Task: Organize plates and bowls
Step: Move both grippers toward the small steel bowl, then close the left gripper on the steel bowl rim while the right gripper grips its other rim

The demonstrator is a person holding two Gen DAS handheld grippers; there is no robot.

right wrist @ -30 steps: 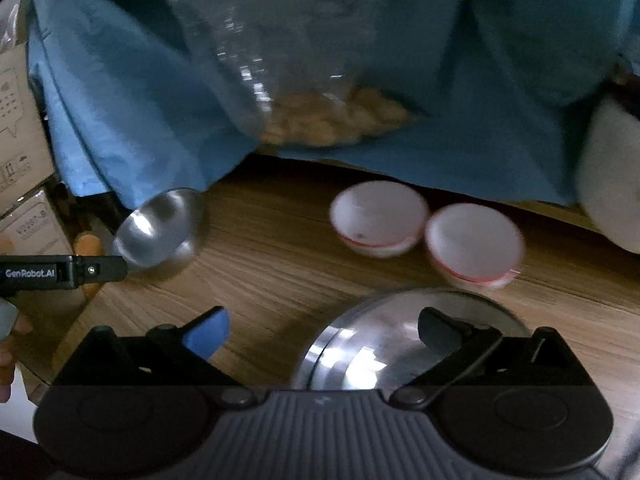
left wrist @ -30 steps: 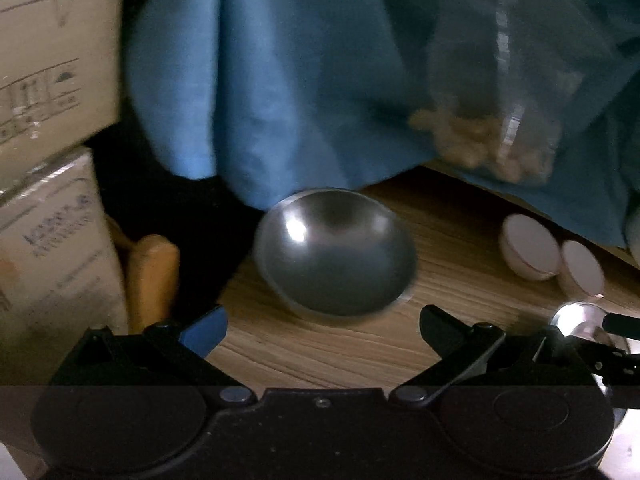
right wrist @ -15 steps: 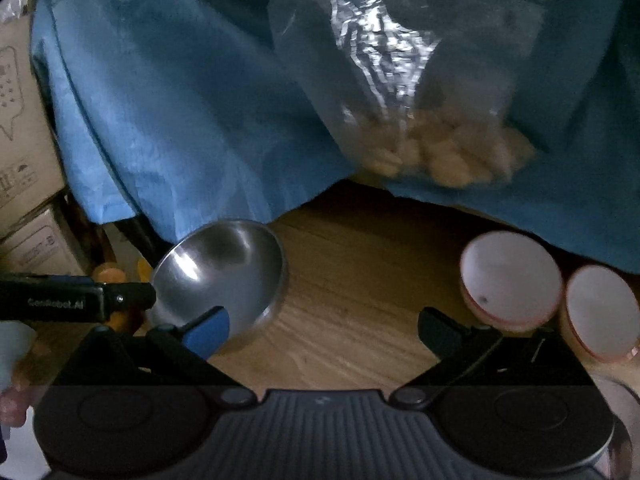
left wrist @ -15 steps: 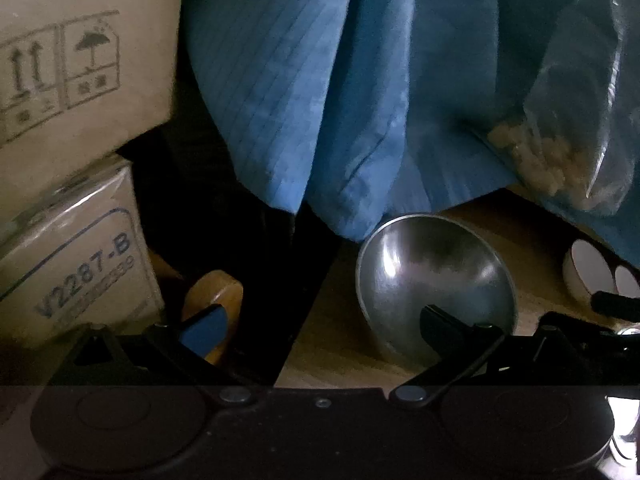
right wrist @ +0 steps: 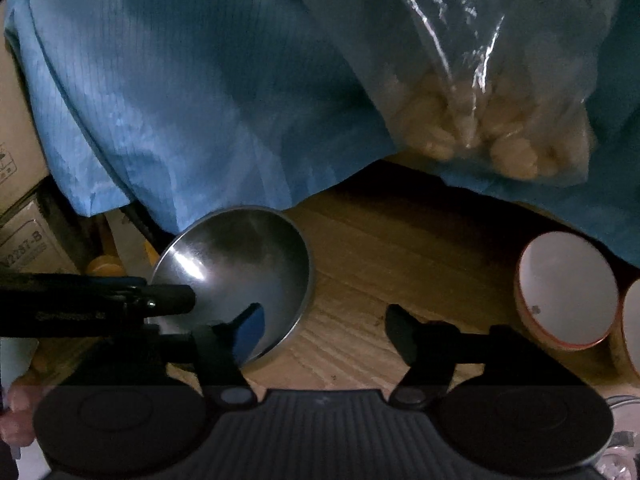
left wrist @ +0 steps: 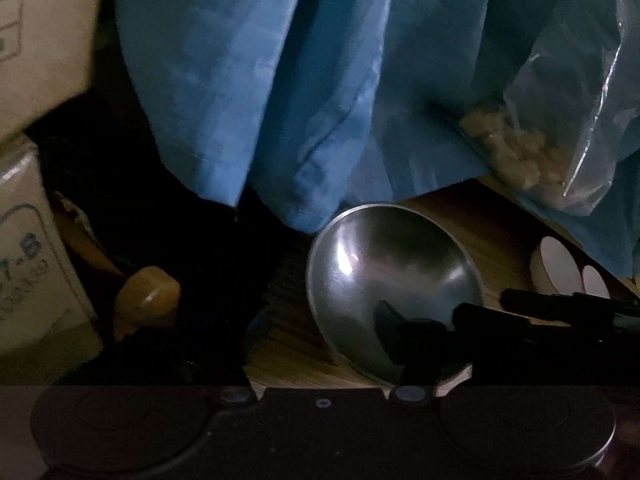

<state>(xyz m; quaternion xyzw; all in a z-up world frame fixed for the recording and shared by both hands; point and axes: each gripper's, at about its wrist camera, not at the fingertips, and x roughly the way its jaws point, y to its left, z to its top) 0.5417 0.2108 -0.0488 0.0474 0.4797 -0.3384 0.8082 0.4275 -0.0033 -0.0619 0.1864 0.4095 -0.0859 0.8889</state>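
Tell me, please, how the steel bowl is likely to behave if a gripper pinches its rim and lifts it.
The steel bowl looks thin-walled, so probably light and stiff. Its polished, glinting surface suggests it may slip between pads. The rounded underside on the wooden table suggests it could rock or tilt if nudged.

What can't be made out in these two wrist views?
- Left gripper: its jaws have just been closing, apparently with the rim of the round steel bowl between them. Contact is unclear because the left wrist view is dark and one finger is lost in shadow.
- Second white round bowl: cut off by the right wrist view's right edge.
- Cardboard box print: blurred in the left wrist view.
- Pale lumps in the clear plastic bag: unidentifiable through film glare.
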